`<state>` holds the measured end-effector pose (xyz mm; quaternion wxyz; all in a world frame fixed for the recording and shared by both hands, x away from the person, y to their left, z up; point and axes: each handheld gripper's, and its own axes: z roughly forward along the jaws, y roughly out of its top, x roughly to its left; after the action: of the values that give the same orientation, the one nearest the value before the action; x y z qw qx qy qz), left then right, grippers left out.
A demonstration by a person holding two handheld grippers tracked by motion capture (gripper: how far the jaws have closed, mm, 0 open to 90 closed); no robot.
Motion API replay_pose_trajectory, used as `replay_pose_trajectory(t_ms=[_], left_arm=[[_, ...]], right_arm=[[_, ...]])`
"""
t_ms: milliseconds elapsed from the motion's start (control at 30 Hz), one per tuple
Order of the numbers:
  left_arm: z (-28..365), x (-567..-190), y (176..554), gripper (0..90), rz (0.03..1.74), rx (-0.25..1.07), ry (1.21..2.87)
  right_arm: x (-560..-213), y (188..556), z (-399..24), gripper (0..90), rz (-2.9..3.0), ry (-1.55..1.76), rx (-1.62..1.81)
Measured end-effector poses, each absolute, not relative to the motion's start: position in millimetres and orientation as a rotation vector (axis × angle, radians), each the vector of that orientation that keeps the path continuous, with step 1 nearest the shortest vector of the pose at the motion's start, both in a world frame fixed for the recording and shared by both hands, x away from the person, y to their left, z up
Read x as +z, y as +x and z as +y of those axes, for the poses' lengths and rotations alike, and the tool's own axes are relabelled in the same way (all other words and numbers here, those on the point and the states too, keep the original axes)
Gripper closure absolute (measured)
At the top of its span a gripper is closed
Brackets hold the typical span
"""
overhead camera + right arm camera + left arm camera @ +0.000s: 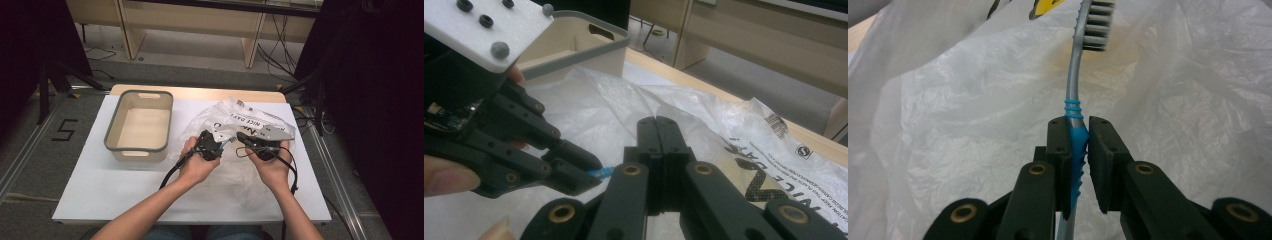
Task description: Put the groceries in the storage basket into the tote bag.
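The table [100,185] has a white top with a strip of pale wood showing along its far edge. It stands on grey carpet where a black "5" [64,130] is marked on the floor off the table's left edge. Beyond the far edge are light wooden furniture legs with cables on the floor, and dark drapes hang at both sides of the room.

A beige bin [139,126] with a grey rim sits toward the far left corner. A crumpled clear bag [250,117] lies toward the far right corner, with black print; "NICE DAY" can be read, along with a barcode and small warning text too fine to read.

The left gripper [220,144] is clamped on the blue grip of a toothbrush [1075,107], whose grey bristled head points into the bag. The right gripper [240,136] is clenched with its jaws pressed together; whether it pinches the bag I cannot tell. Both meet at the bag's near side, right of the table's middle.
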<state>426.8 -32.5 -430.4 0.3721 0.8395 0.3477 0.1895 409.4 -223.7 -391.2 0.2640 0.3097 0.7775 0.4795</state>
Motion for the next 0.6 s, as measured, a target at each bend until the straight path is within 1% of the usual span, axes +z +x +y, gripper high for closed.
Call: replay_pose_trajectory(t_ms=[600], left_arm=[[-41, -443, 439, 78.9, 0.825, 0.555, 2.098]], right_arm=[[-390, 409, -225, 90.0, 2.099, 0.832, 1.296]])
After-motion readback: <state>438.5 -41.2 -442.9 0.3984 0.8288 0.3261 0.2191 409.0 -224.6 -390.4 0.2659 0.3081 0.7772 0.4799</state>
